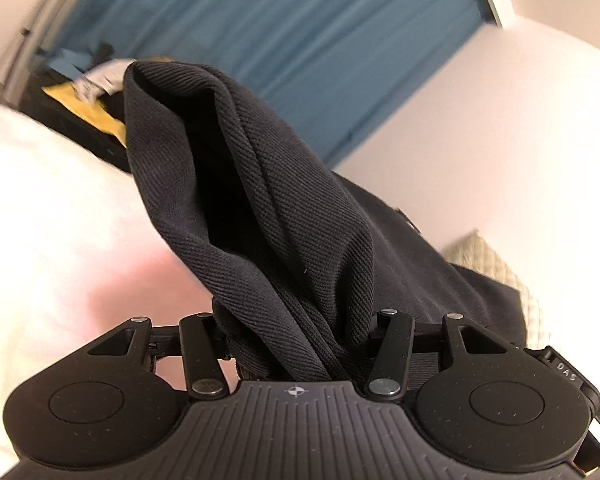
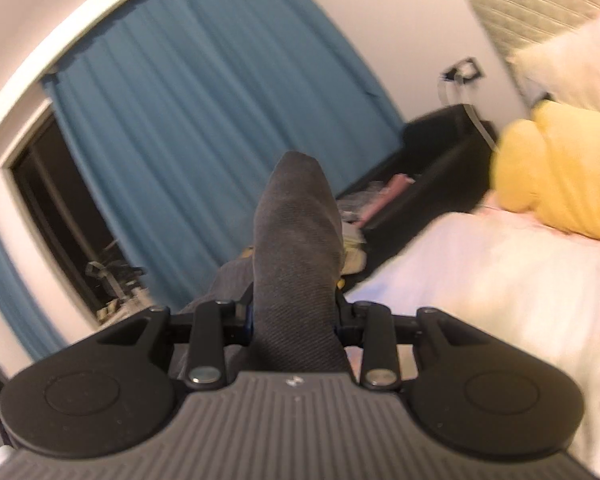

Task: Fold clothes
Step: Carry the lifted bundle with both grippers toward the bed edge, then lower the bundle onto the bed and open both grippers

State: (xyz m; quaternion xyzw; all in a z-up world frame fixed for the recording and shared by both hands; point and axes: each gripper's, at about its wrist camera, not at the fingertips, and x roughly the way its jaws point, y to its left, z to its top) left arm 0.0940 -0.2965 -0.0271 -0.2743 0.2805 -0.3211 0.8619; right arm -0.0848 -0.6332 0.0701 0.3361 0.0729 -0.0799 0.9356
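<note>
Both grippers are up off the bed, each closed on a bunch of the dark garment (image 1: 260, 200). In the left wrist view, the left gripper (image 1: 296, 332) stands about half closed, with a thick wad of ribbed black cloth packed between its fingers and standing up in front of the lens. In the right wrist view, the right gripper (image 2: 296, 316) is pinched narrower on a thinner tongue of grey-black cloth that sticks up past the fingertips. I cannot confirm from either view that the two bunches belong to one piece, though I judge they do. The rest of the garment hangs below and behind the grippers, mostly hidden.

Step in hand, as I read it: carry the lifted edge across the white bed (image 2: 480, 280) and lay it over for a fold.

Notes for doing it well:
- Keep both grips as they are; the left wad is bulky and could slip if eased.
- Hold the two hands level with each other so the edge stays straight.
- Keep the cloth taut between them, but not stretched.
- Lower both corners together, and release only once the cloth rests on the bed.
- Stay clear of the yellow pillow (image 2: 560, 176).

Count:
- grippers: two
- dark garments held: one, by my judgement
- yellow pillows: one
- blue curtains (image 2: 220, 120): one stretch per view
- quilted beige cushions (image 2: 540, 4): one
</note>
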